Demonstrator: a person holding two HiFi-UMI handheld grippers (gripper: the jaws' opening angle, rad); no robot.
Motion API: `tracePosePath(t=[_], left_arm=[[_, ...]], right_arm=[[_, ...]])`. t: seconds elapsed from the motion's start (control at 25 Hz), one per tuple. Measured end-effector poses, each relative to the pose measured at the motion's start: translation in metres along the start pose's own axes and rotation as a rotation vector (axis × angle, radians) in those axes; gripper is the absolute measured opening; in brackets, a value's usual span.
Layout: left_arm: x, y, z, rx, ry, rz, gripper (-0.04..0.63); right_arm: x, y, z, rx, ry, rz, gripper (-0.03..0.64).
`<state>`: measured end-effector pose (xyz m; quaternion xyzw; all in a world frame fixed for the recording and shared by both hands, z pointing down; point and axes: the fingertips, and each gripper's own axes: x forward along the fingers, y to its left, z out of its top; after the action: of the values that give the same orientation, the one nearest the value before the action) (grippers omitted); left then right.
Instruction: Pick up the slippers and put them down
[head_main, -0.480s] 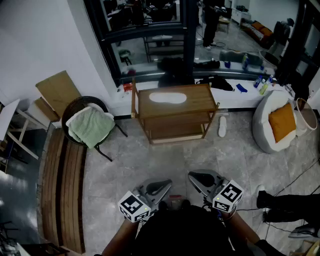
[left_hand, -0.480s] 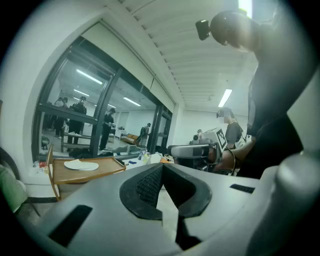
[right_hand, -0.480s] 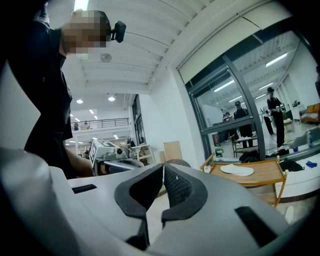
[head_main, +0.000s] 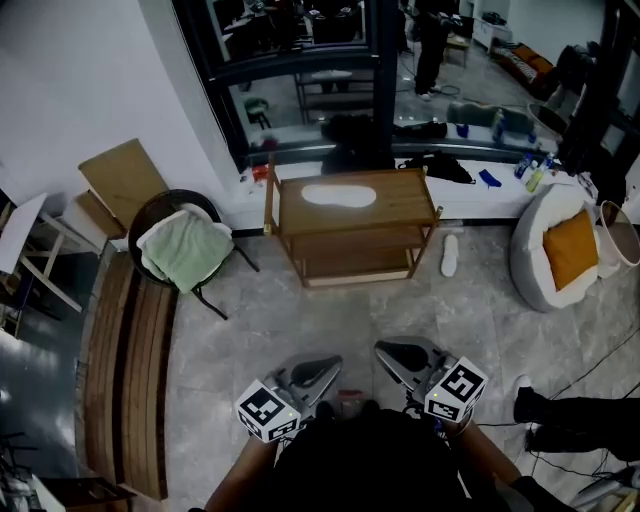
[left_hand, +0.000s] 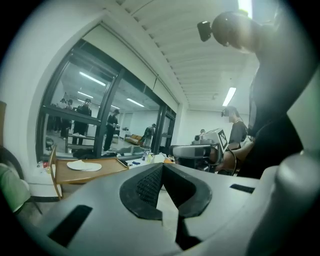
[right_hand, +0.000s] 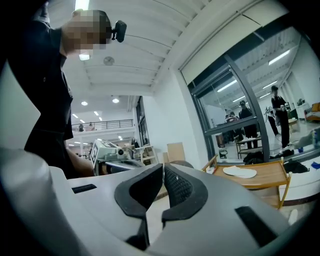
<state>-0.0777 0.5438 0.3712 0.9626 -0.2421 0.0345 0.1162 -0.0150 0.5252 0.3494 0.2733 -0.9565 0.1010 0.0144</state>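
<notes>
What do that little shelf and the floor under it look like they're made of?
The shelf looks like matt wood or bamboo: warm brown, plain board top, thin rails. The floor seems to be grey stone or ceramic tile, with straight joint lines and cloudy mottling; its sheen is hard to judge.

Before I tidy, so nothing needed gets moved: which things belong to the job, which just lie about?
Job: wooden rack; white slipper on its top; white slipper on the floor.
Lying about: chair with green towel; beanbag; orange cushion; cardboard; bench.
</notes>
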Motion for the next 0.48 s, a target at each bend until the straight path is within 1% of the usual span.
tracePosePath(t=[0.12,0.32,0.4,0.48], left_arm=[[0.005,-0.001,-0.002,-0.009,0.001,0.014,0.002],[0.013,-0.003,-0.004,0.001,0.015,0.042,0.002],[0.012,0.006,-0.003,0.021,0.019,0.071,0.002],[0.005,0.019,0.002,0.033,0.020,0.119,0.002]], right_arm=[[-0.005,-0.003,0.003,0.010,-0.027,0.014,0.026],[-0.016,-0.013,-0.003,0.026,-0.020,0.021,0.026],[-0.019,-0.022,-0.007,0.021,-0.004,0.007,0.026],[-0.021,-0.032,-0.012,0.030,0.003,-0.016,0.026]])
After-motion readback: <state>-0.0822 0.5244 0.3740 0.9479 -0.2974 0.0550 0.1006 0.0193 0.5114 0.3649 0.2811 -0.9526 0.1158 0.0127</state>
